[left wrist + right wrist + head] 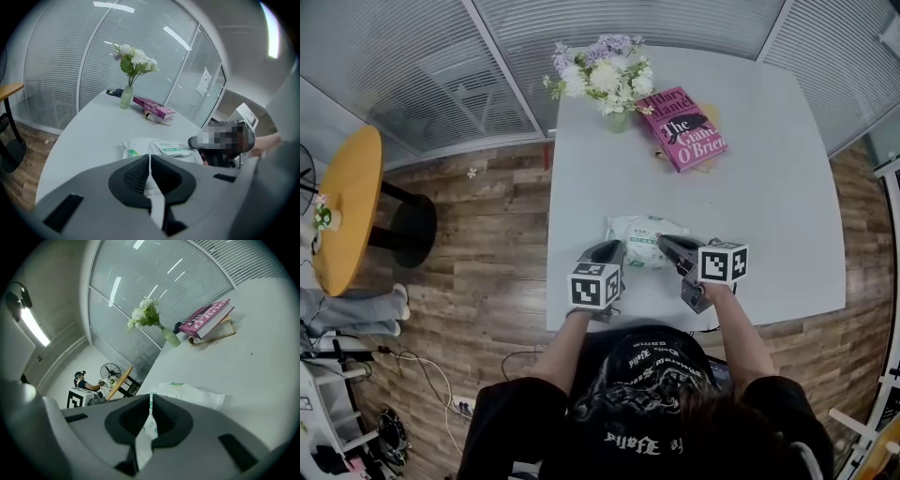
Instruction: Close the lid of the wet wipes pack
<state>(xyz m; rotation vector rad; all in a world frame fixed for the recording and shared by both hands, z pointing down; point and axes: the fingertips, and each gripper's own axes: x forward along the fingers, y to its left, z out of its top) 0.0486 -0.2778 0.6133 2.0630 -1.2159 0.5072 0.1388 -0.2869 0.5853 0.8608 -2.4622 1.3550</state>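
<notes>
The white wet wipes pack (639, 232) with green print lies near the front edge of the white table (769, 216). Its lid label (172, 149) faces up on top and looks flat. My left gripper (612, 249) is at the pack's left end, and its jaws are shut on the pack's near edge (149, 158). My right gripper (666, 242) comes in from the right, its tips over the pack's top. Its jaws (151, 396) are almost together, and only printed pack film (192, 394) shows through the thin slit. I cannot tell whether they pinch anything.
A vase of flowers (614, 84) and a pink book (682, 127) on another book stand at the table's far end. A round wooden side table (342, 206) is off to the left, over wood flooring. Glass walls with blinds run behind.
</notes>
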